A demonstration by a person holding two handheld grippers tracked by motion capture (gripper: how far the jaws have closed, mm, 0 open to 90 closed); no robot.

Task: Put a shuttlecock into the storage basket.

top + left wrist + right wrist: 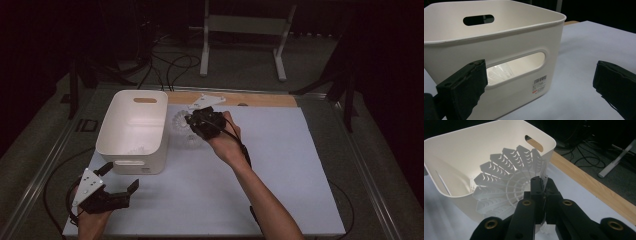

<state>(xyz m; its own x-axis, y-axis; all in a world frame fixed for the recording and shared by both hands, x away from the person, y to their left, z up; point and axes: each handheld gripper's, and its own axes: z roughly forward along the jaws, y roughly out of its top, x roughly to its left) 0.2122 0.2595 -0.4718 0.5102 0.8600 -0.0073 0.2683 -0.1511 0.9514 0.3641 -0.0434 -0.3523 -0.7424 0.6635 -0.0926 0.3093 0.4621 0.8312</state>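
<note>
Left tool (116,186): nearest the camera, lower left of the high view, resting low on the worktop (280,165) just in front of the bin; my jaws stand wide apart with nothing between them. In the left gripper view they frame the bin's near wall without touching it.

Bin (132,131): white plastic tub, left of centre in the high view, upright, handle slots in its near and far walls. Through the near slot (516,66) I see something pale and translucent on the bin floor; I can't tell what.

Label (539,84): small sticker with a barcode and red mark, lower right of the bin's near wall; print too small for me to read. No other writing or brand that I can make out.

Ribbed piece (506,185): the white fan-shaped plastic part, held up just right of the bin, beside its right wall, at the centre of the high view.

Right tool (543,185): jaws pinched nearly together on the ribbed piece's edge; in the high view it sits at centre (192,121), just right of the bin.

Step in hand: I judge this to be the carry, with the piece lifted and brought to the bin's side.

Next move: I'd say it needs lifting clear over the rim, centring above the opening, then letting go; the wide fan could catch on the wall.
</note>
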